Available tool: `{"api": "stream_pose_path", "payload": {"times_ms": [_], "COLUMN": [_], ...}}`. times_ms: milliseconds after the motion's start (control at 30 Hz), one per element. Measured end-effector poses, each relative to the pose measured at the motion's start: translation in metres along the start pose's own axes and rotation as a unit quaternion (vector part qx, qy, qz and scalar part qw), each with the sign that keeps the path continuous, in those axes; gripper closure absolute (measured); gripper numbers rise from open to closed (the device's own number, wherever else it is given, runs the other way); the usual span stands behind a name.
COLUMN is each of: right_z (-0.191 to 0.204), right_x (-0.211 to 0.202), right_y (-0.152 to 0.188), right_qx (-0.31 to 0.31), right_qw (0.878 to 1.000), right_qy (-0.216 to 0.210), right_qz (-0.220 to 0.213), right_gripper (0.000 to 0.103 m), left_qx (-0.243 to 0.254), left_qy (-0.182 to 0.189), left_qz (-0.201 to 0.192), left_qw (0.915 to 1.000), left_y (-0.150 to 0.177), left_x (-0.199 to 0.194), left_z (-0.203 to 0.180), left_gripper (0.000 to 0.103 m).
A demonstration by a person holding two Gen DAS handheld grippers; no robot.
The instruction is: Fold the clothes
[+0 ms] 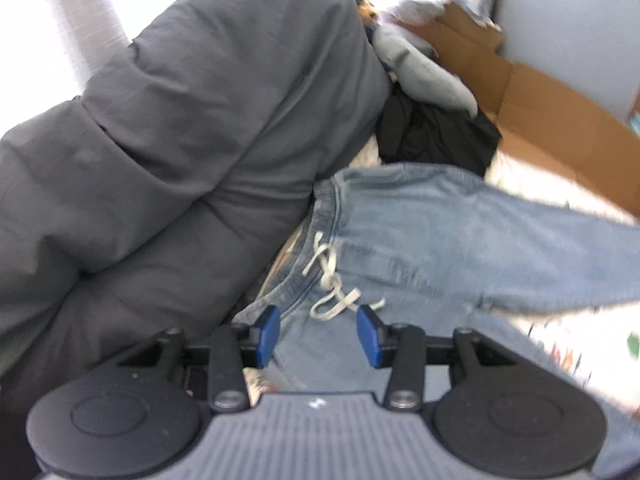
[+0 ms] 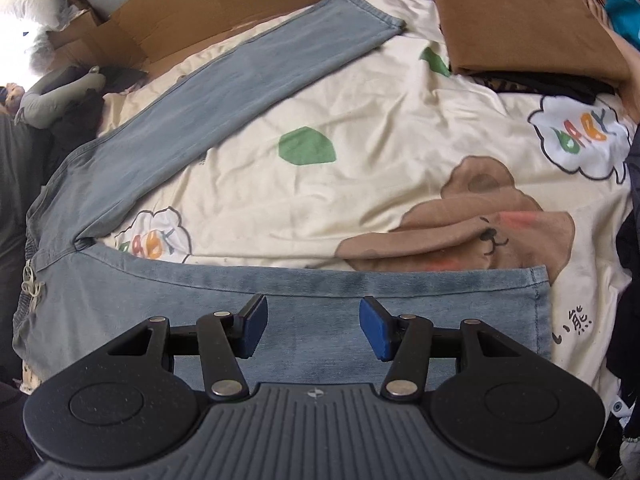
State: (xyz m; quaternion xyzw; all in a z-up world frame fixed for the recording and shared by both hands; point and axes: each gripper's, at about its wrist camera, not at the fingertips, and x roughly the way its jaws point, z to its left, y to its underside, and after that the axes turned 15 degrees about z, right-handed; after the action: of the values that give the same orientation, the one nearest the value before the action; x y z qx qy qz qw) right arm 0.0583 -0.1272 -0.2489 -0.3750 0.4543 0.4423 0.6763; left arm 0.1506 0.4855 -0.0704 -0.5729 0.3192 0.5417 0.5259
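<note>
the light blue jeans (image 2: 224, 92) lie spread flat on a cream cartoon-print bed sheet (image 2: 360, 168), legs splayed apart, one leg straight under the right gripper (image 2: 313, 328) and the other running away ahead and to its left. the left gripper (image 1: 318, 334) hovers just short of the white drawstring (image 1: 332, 288) at the waistband, a dark grey quilt (image 1: 180, 140) bunched to its left. both grippers have fingers apart, holding nothing.
</note>
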Motion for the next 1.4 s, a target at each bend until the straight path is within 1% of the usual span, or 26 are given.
{"api": "stream_pose_path", "payload": {"times_ms": [167,400,567,633,800,967,1033,1233,1400], "right_z": [0.011,0.014,0.017,0.018,0.018,0.019,0.02,0.022,0.026], "right_x": [-0.01,-0.017,-0.021,-0.021,-0.018,-0.016,-0.013,-0.001,0.009], "right_y": [0.0,0.006,0.01,0.012,0.018,0.022,0.024,0.034,0.038], "right_qx": [-0.02,-0.034,-0.044,-0.048,-0.053,-0.057,-0.062,-0.081,-0.097], "right_qw": [1.0,0.999,0.999,0.999,0.999,0.998,0.998,0.995,0.993], "right_qy": [0.009,0.012,0.012,0.01,0.014,0.019,0.021,0.037,0.05], "right_qz": [-0.003,-0.003,-0.002,-0.001,0.006,0.012,0.016,0.039,0.054], "right_gripper": [0.046,0.046,0.046,0.046,0.046,0.046,0.046,0.046,0.046], "left_qx": [0.009,-0.051,-0.077,-0.093,-0.124,-0.139,-0.137,-0.132,-0.125], "left_qy": [-0.004,0.009,0.016,0.02,0.036,0.022,0.021,0.025,0.011], "left_qz": [-0.001,0.002,0.014,0.017,0.023,0.011,0.006,0.015,0.006], "left_qw": [1.0,0.9987,0.9968,0.9953,0.9913,0.99,0.9904,0.9909,0.992], "left_y": [0.01,0.025,0.04,0.047,0.063,0.078,0.084,0.097,0.101], "left_x": [-0.008,-0.005,0.008,0.014,0.025,0.027,0.029,0.043,0.047], "left_z": [0.014,0.037,0.043,0.045,0.048,0.041,0.034,0.012,-0.007], "left_gripper": [0.057,0.057,0.06,0.068,0.085,0.085,0.085,0.085,0.084]}}
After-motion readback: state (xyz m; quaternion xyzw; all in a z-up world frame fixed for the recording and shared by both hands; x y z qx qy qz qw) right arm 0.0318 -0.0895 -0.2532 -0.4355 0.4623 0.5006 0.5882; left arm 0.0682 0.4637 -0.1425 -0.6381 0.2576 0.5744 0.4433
